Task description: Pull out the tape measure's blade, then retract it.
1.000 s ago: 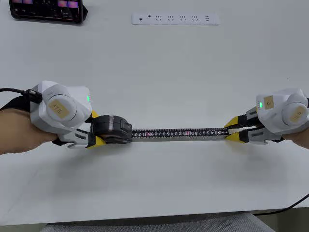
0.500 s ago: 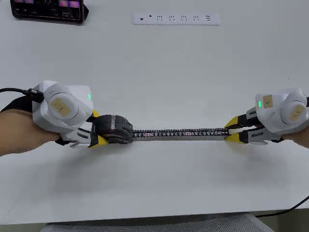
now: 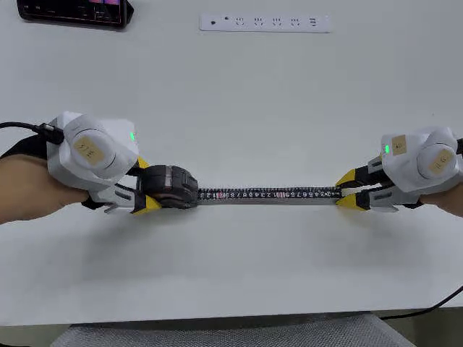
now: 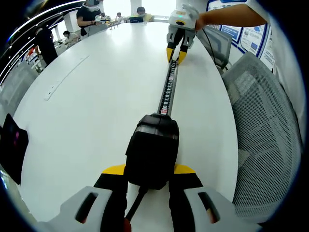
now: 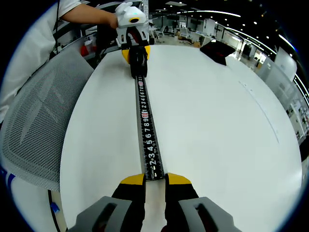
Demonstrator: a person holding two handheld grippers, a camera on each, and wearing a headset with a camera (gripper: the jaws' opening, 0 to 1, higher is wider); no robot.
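Observation:
The black tape measure case point(image 3: 168, 186) rests on the white table point(image 3: 239, 108), and my left gripper point(image 3: 145, 194) is shut on it from the left. Its dark blade point(image 3: 268, 194) runs rightward along the table to my right gripper point(image 3: 346, 189), which is shut on the blade's tip. In the left gripper view the case point(image 4: 153, 150) sits between the yellow tips of my left gripper point(image 4: 150, 170), and the blade point(image 4: 169, 82) leads away to the right gripper point(image 4: 177, 48). In the right gripper view my right gripper point(image 5: 155, 180) pinches the blade point(image 5: 145, 121), which reaches the case point(image 5: 138, 58).
A white power strip point(image 3: 264, 22) lies at the table's far edge, and a black device with a lit screen point(image 3: 76, 12) stands at the far left. A mesh chair point(image 3: 217, 336) sits below the front edge. Cables trail from both grippers.
The head camera has shifted slightly. The grippers, the case and the pulled-out blade stand about as they did.

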